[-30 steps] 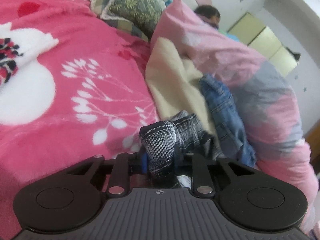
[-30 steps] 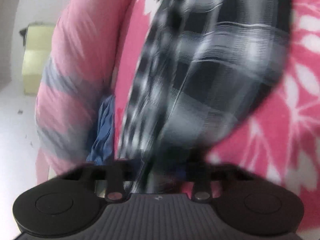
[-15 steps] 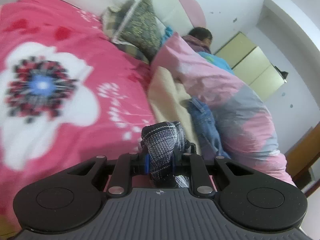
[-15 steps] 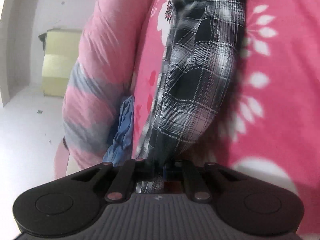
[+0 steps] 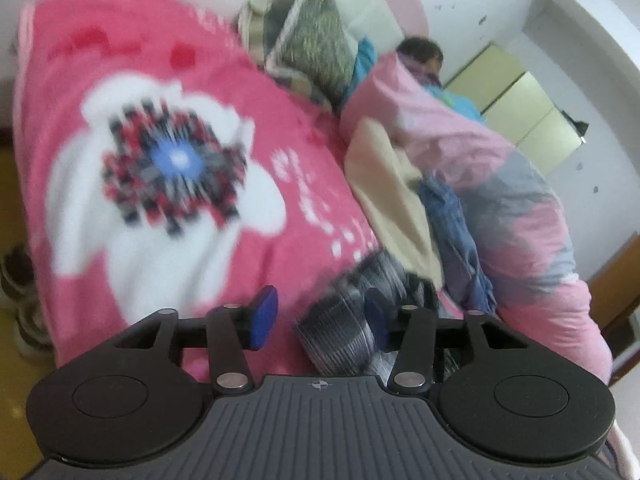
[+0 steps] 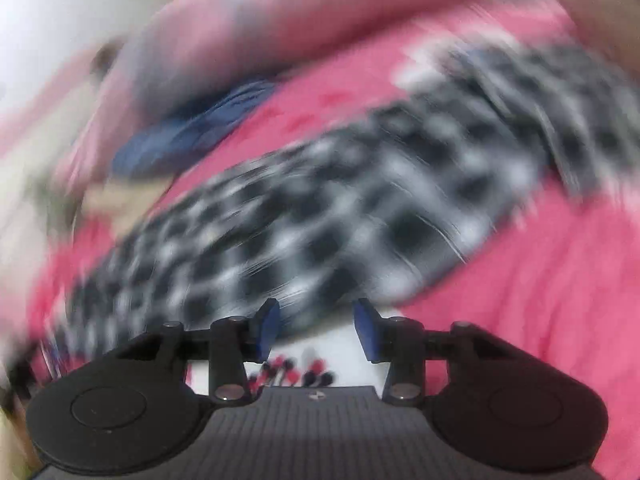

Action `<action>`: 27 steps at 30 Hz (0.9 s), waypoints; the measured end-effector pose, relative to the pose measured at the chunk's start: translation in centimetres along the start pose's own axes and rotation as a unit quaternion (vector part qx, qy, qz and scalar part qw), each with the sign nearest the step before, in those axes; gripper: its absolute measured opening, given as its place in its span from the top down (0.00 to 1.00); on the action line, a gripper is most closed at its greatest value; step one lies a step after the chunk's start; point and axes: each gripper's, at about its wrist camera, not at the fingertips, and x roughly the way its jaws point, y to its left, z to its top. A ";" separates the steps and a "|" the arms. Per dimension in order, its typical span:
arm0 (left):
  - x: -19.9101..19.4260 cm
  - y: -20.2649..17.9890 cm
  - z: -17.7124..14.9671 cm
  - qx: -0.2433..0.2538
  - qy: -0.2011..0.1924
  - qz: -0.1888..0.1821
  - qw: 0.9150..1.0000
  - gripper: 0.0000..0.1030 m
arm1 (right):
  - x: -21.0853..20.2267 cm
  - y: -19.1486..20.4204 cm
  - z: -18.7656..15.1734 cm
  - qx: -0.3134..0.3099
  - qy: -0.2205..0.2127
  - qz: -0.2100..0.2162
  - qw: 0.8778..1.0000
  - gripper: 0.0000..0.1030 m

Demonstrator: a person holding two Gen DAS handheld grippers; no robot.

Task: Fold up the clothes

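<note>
So the plaid shirt (image 6: 360,208) lay stretched across the pink blanket (image 5: 304,128), one bunched end by my left gripper (image 5: 318,312) — its jaws had just been opening, the cloth slipping free between them. My right gripper (image 6: 316,326) had just been opening too, nothing between its pads. Jeans (image 5: 456,232) lay beside a pink quilt (image 5: 520,184).

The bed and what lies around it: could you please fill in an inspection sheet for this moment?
Surface: pink flowered blanket covering the bed.
Job's things: checked garment lying on the blanket, blurred.
Clutter: jeans, cream cloth, rolled pink quilt, cushions.
Grippers: left claw and right claw have just been opening; both released the garment.
Cables: nothing seen.
Surroundings: white wall, yellow cabinet, a person behind the quilt.
</note>
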 end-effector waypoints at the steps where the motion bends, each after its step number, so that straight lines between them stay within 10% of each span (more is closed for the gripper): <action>1: -0.2 -0.1 0.2 0.011 -0.010 -0.001 1.000 0.49 | 0.3 2.1 0.6 -0.043 -0.009 0.015 0.999 0.57; 9: 2.2 -2.6 0.6 0.098 0.013 -0.022 0.995 0.45 | 10.5 20.4 4.4 -0.317 -0.040 0.166 0.933 0.57; 13: 3.0 -3.1 0.1 0.125 0.004 -0.018 0.992 0.52 | 17.0 26.9 4.0 -0.394 -0.034 0.170 0.903 0.57; 17: 3.6 -2.8 -0.6 0.140 0.009 -0.025 0.990 0.66 | 21.5 27.3 3.0 -0.401 0.011 0.180 0.898 0.59; 19: 3.4 -2.7 -0.9 0.146 0.005 -0.029 0.989 0.69 | 22.9 27.0 3.0 -0.392 0.036 0.194 0.899 0.79; 27: 3.0 -3.6 -0.6 0.145 -0.020 -0.051 0.988 0.89 | 20.8 27.2 4.6 -0.388 -0.036 0.181 0.903 0.95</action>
